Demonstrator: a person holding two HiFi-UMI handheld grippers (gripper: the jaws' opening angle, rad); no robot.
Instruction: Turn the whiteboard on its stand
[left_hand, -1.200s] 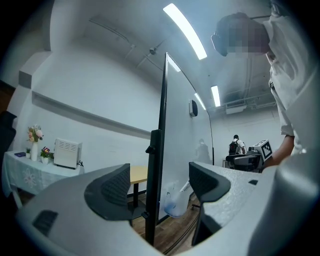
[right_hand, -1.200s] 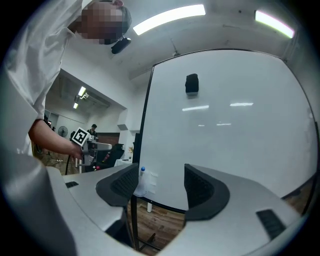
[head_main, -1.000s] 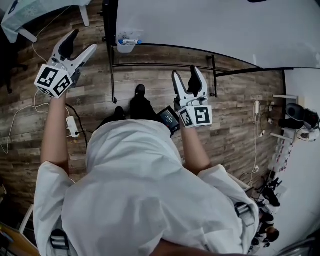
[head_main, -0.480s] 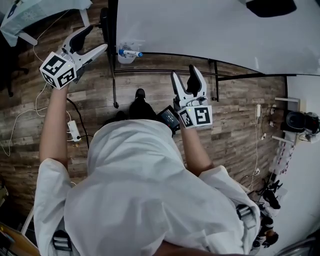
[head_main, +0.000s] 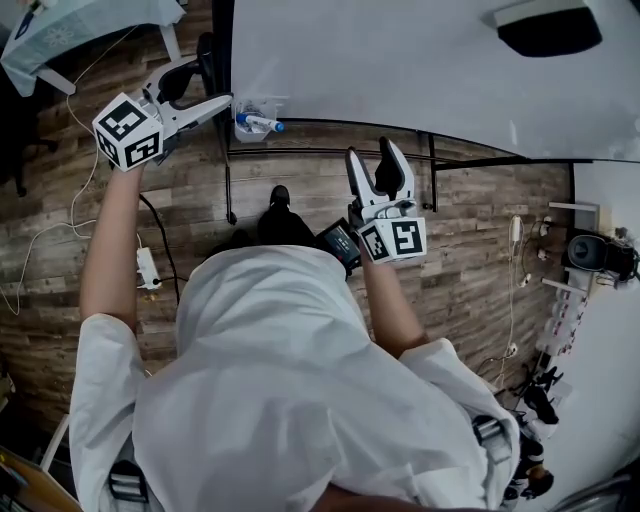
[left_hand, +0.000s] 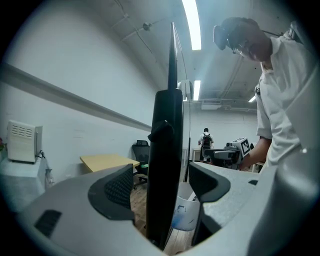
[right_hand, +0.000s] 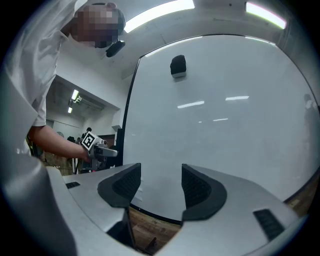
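The big whiteboard (head_main: 400, 70) fills the top of the head view, tilted on its black stand (head_main: 330, 152). My left gripper (head_main: 205, 85) is at the board's left side. In the left gripper view the board's black edge frame (left_hand: 167, 150) stands between the jaws of the left gripper (left_hand: 160, 182), with gaps on both sides, so it is open. My right gripper (head_main: 370, 152) hangs just below the board's bottom edge. Its jaws are closing with nothing between them. In its own view the right gripper (right_hand: 161, 182) faces the white surface (right_hand: 215, 100).
A small cup (head_main: 255, 105) with a blue marker (head_main: 258, 122) hangs at the board's lower left corner. A black block (head_main: 550, 30) sticks to the board. A power strip (head_main: 146, 268) and cables lie on the wood floor at left. Shelves (head_main: 590, 250) stand at right.
My left gripper has moved up and to the right until its jaws straddle the whiteboard's left edge. The right gripper has stayed nearly in place and its jaws have narrowed a little.
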